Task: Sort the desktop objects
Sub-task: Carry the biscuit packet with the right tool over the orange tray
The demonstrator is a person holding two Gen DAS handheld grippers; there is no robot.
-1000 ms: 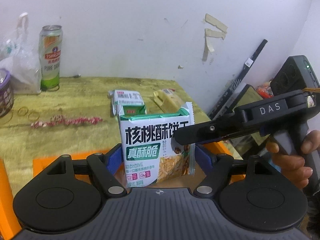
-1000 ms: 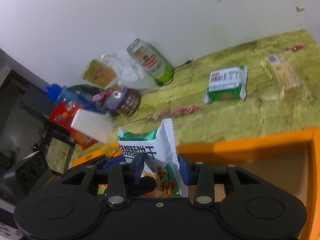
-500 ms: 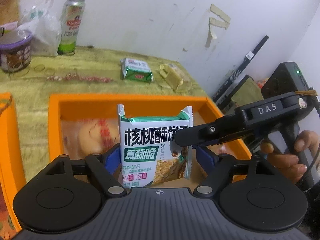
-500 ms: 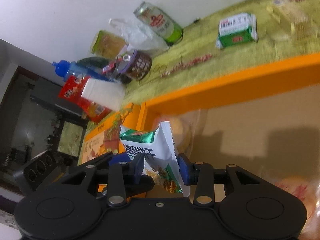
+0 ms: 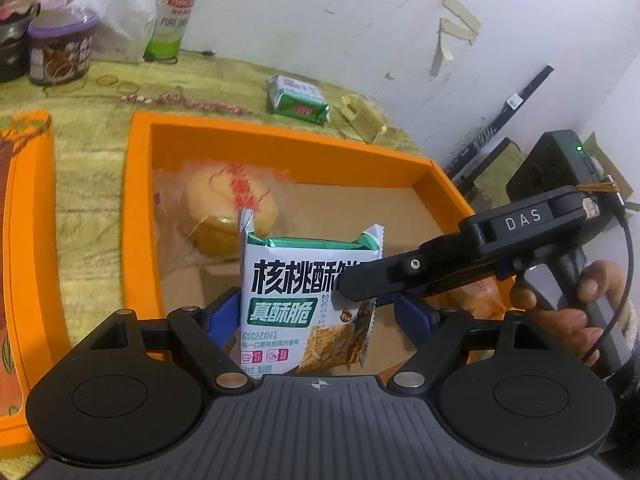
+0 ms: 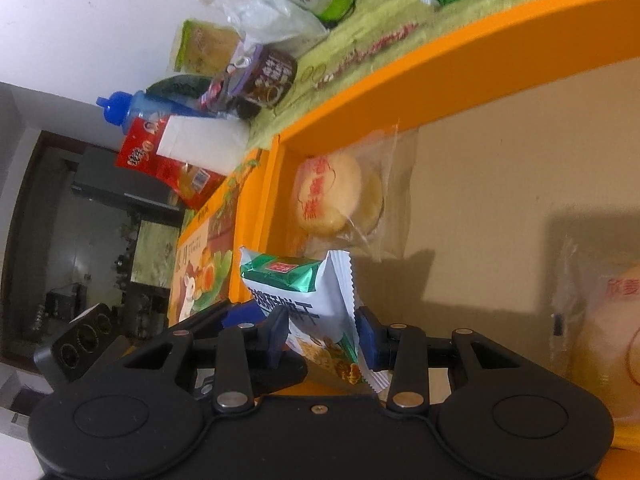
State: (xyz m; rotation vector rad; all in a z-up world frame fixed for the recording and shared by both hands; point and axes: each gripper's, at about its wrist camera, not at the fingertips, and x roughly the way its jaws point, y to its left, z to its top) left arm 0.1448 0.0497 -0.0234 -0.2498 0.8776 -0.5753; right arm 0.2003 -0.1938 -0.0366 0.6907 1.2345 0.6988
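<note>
We hold the walnut biscuit packet [image 5: 308, 296] upright over the orange box [image 5: 280, 148] on the desk [image 5: 88, 128], above its cardboard floor and near the wrapped round cake [image 5: 228, 208]. Our right hand-held gripper [image 6: 322, 340] pinches the packet's edge, pads pressed against it. Our left hand-held gripper [image 5: 316, 316] has just been opening; its pads flank the packet, apparently clear of it. Step in hand: placing the packet. Next, we judge, lower it and release it inside the box.
</note>
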